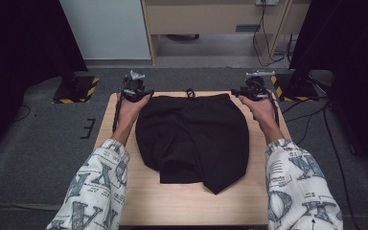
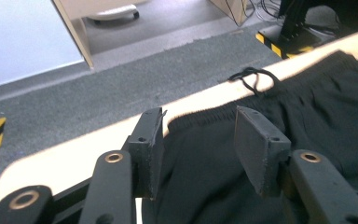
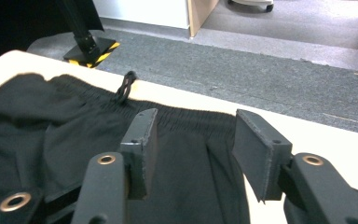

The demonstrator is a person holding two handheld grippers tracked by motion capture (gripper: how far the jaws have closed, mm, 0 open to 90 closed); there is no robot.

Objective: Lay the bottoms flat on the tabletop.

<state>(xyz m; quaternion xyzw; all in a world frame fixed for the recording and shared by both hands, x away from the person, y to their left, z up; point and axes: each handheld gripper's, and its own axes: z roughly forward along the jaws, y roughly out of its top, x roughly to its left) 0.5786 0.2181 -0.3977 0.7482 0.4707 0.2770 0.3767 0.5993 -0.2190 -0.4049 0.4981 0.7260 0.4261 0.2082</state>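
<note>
Your sleeves (image 1: 100, 187) are white with large grey letters; your tongs (image 2: 198, 140) are black, with brass-ringed holes and small screws.

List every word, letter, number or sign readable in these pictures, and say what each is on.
"X": large printed letter on the person's left sleeve and on the right sleeve.
"A": large printed letter on the left sleeve, lower down.
Small print on both sleeves: too blurred to read.
Black shorts, left gripper, right gripper, table: no text.
</note>
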